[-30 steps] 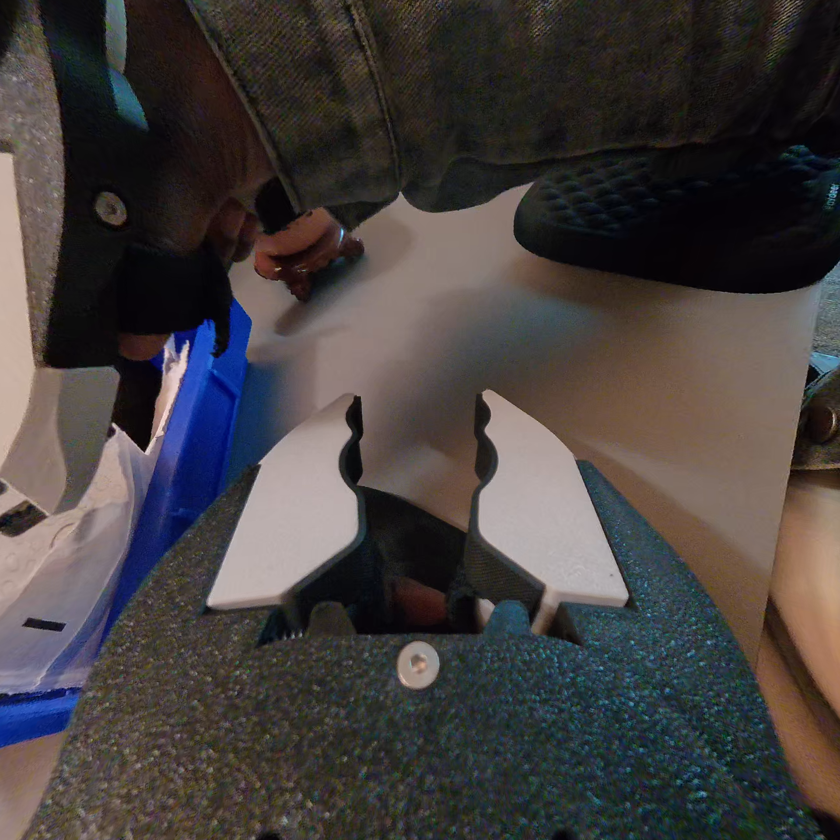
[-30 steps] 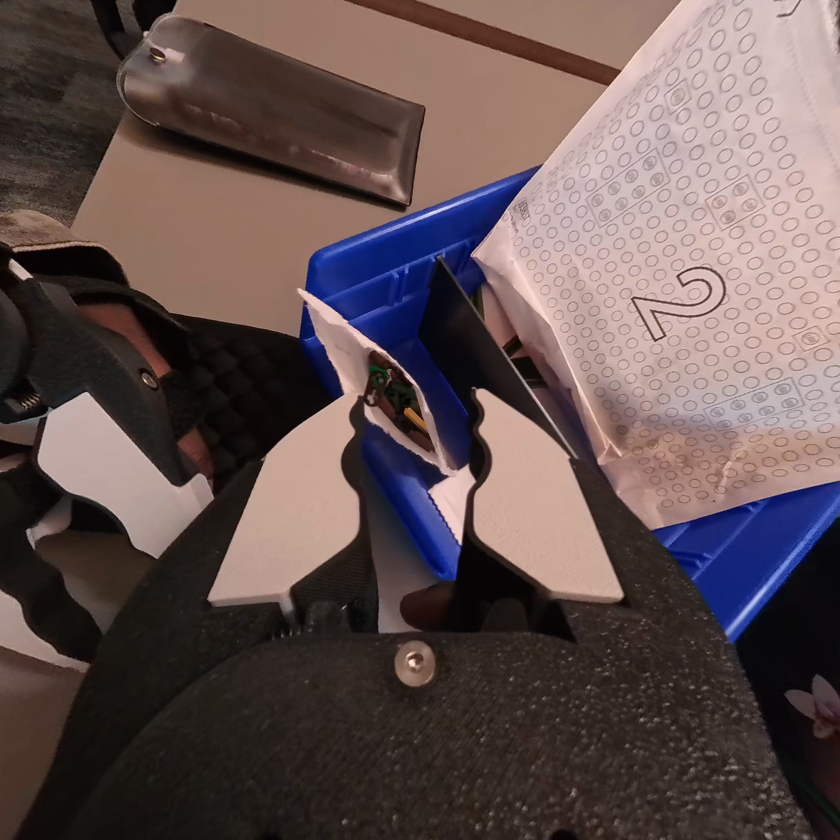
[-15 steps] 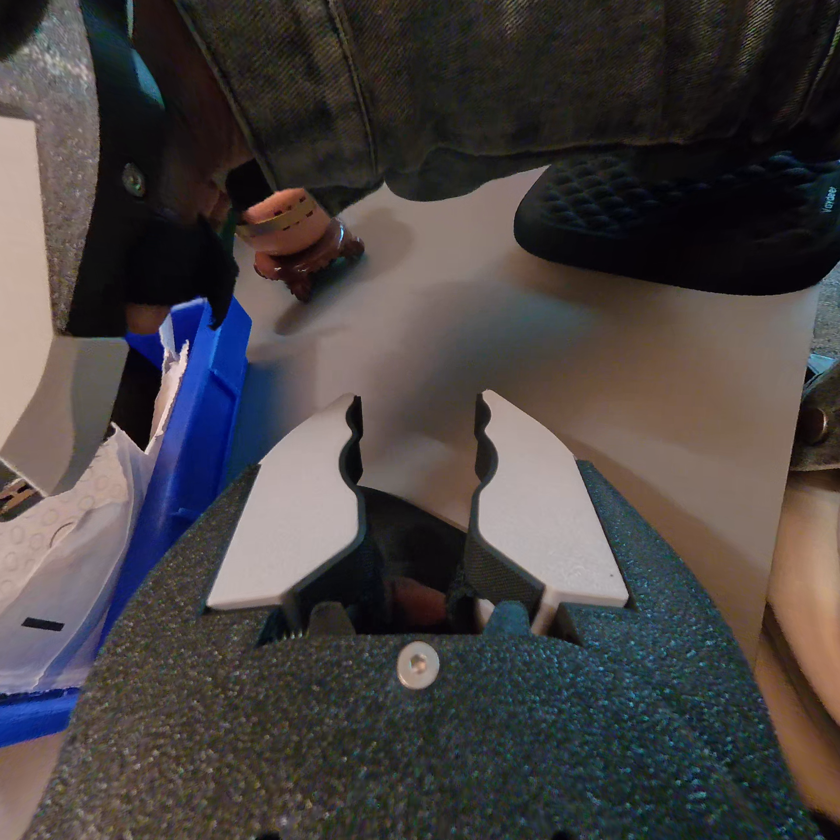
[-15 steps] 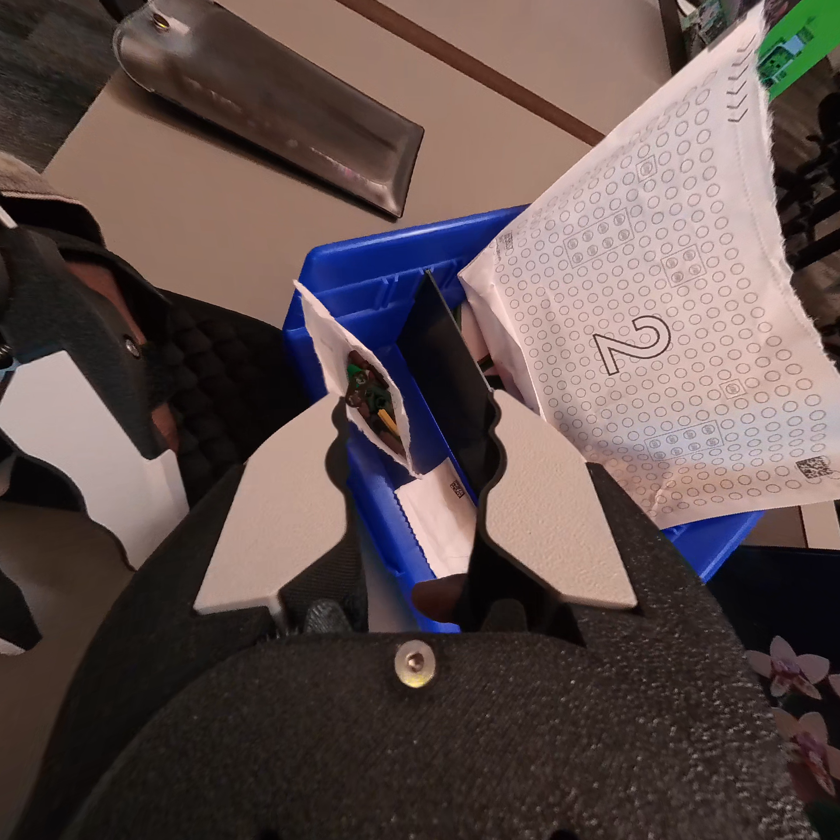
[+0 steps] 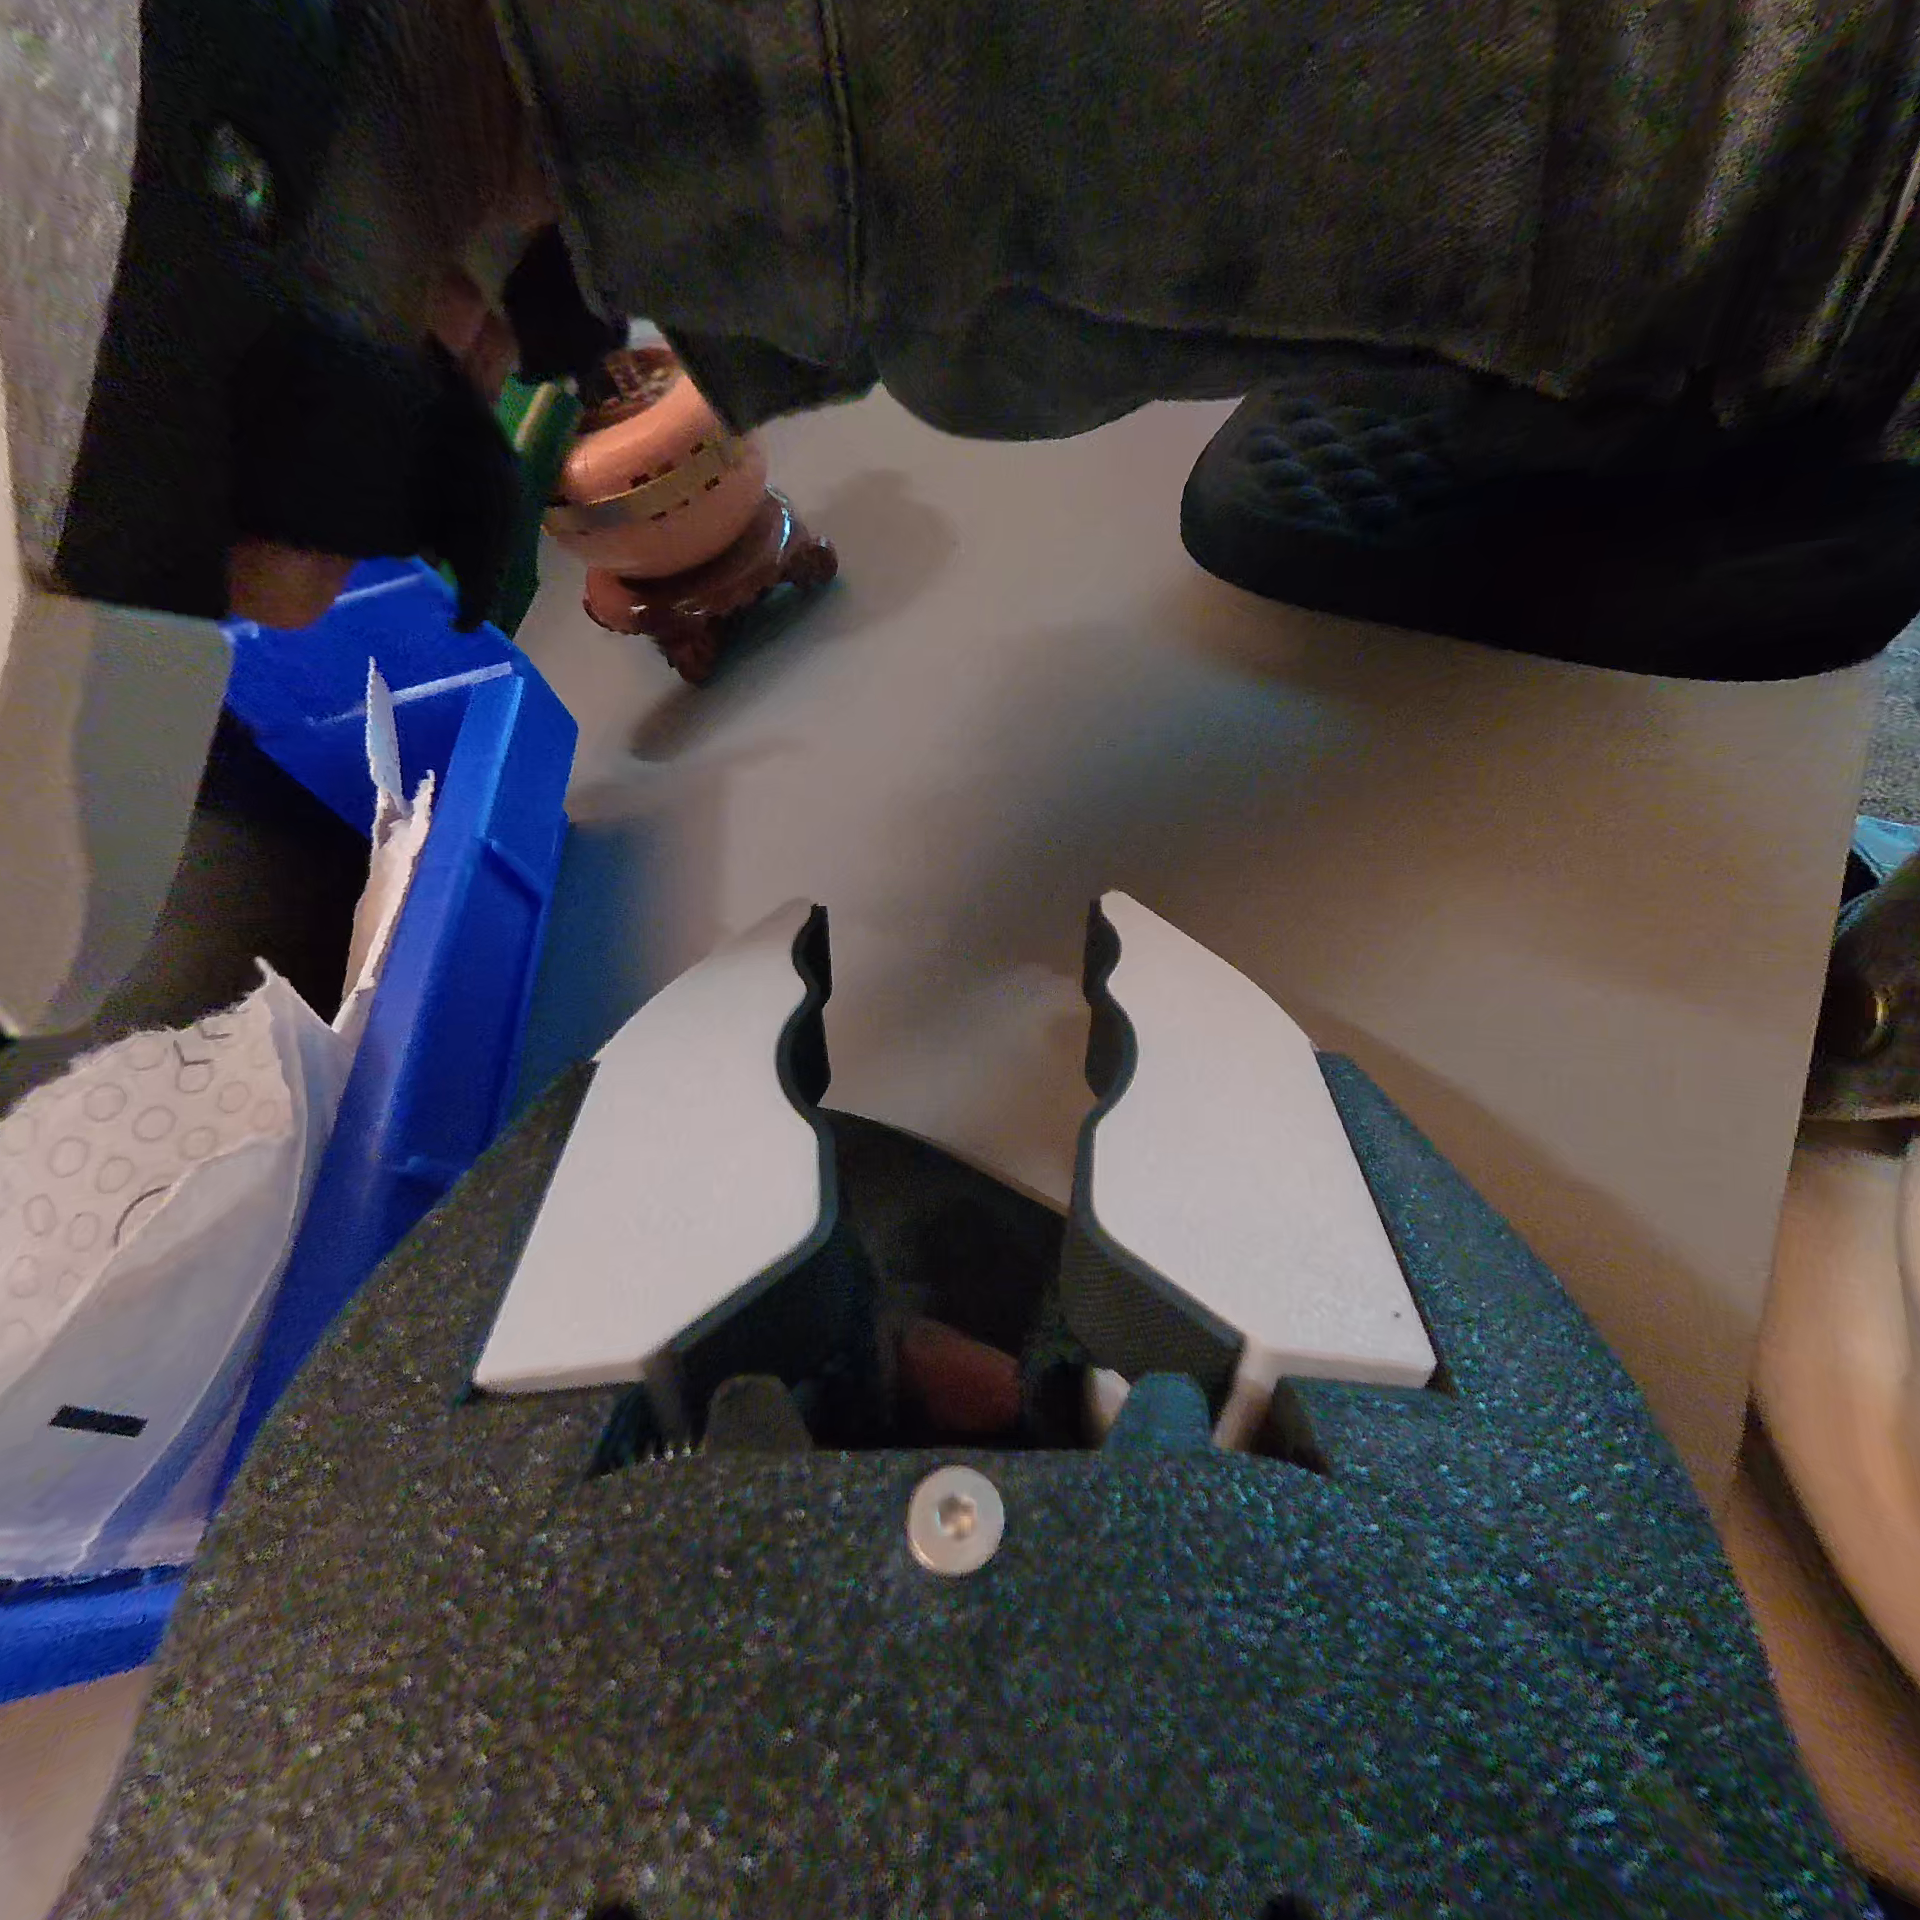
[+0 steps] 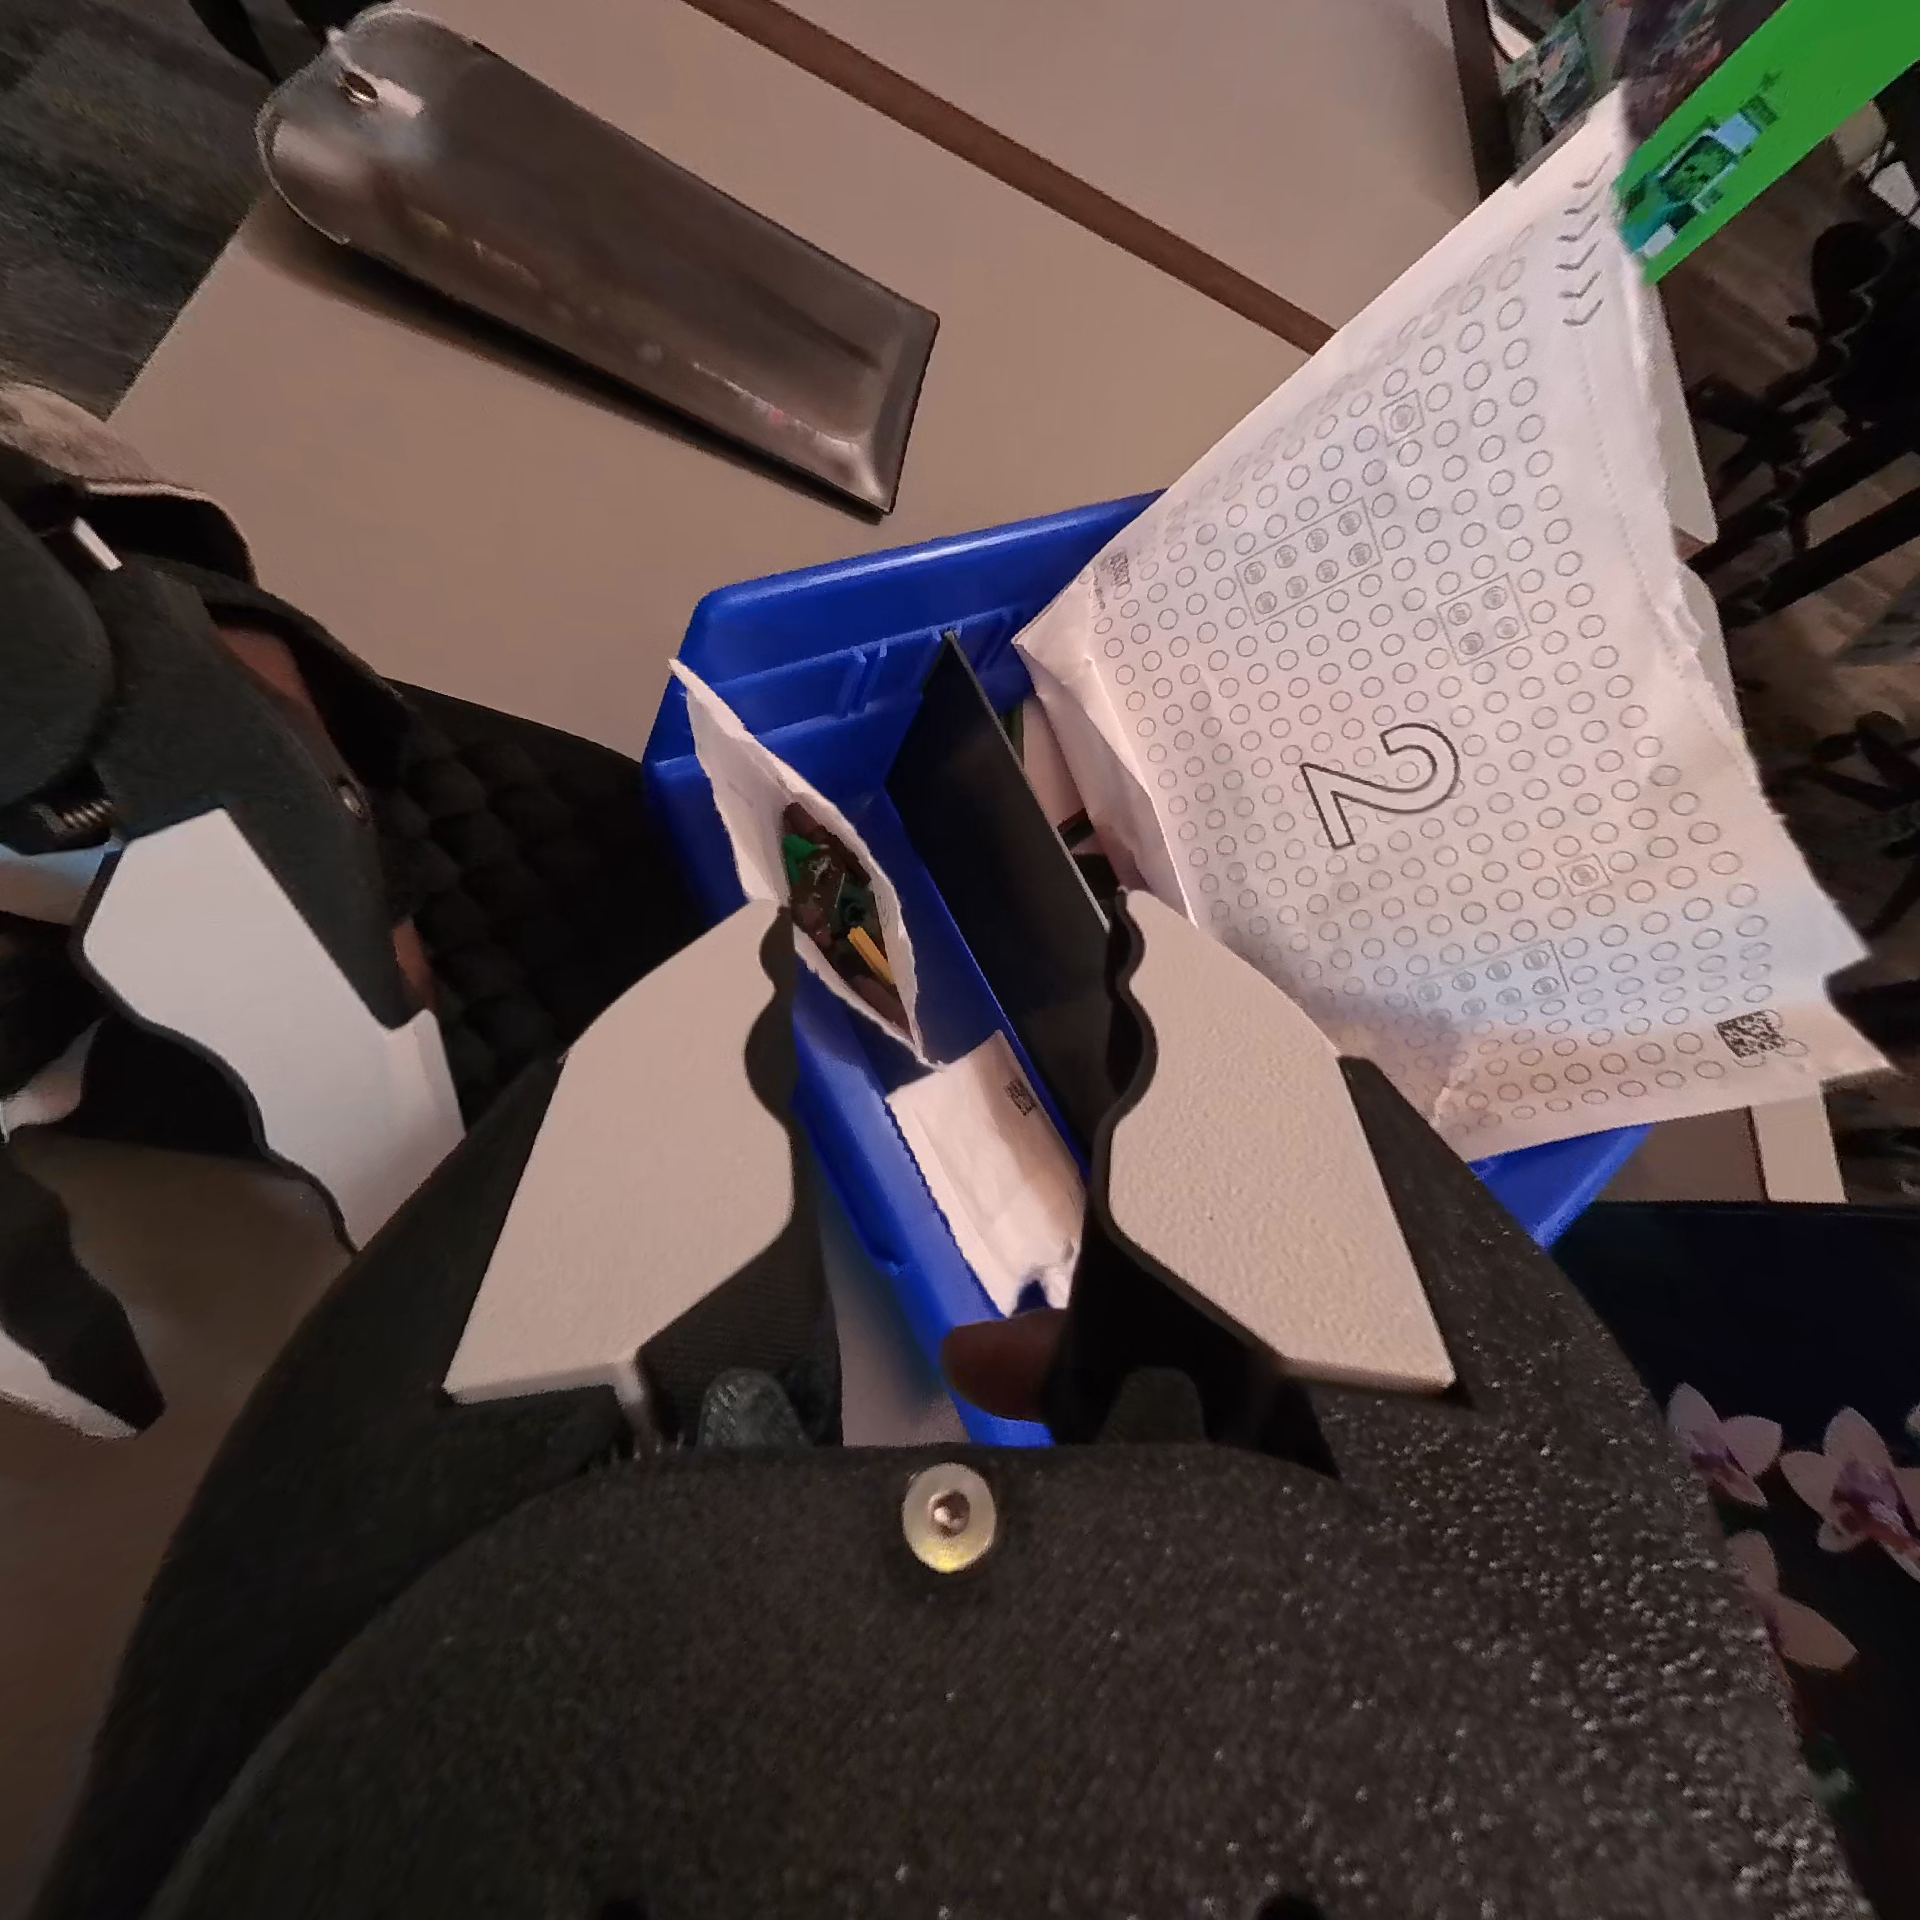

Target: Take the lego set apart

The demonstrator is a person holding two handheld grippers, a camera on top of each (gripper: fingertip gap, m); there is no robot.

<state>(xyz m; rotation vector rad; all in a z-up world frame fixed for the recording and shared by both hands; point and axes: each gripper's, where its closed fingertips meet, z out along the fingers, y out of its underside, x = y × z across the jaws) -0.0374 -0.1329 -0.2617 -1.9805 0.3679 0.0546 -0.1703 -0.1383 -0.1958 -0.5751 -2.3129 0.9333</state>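
1. A tan table (image 5: 1299, 831) bears everything; a dark seam crosses it beyond the blue bin (image 6: 790, 644), and past the bin's far side lie dim room furniture and a green box (image 6: 1745, 145).
2. A long dark pouch (image 6: 623, 270) lies flat on the table beyond the bin; a black quilted pad (image 5: 1538, 540) rests well away from the bin, under a grey sleeve (image 5: 1143, 187).
3. The bin has one black divider (image 6: 997, 852) and holds three paper bags: one large dotted bag (image 6: 1455, 790) leaning out, one torn bag (image 6: 821, 894) showing small bricks, one flat bag (image 6: 987, 1153) at the bottom.
4. One lego set (image 5: 665, 499), a pinkish-brown round build, stands on the table just beyond the bin's corner.
5. The left gripper (image 5: 956, 925) is released and empty beside the bin, the set well ahead of it and apart.
6. The right gripper (image 6: 945, 925) is released above the bin, grasping nothing.
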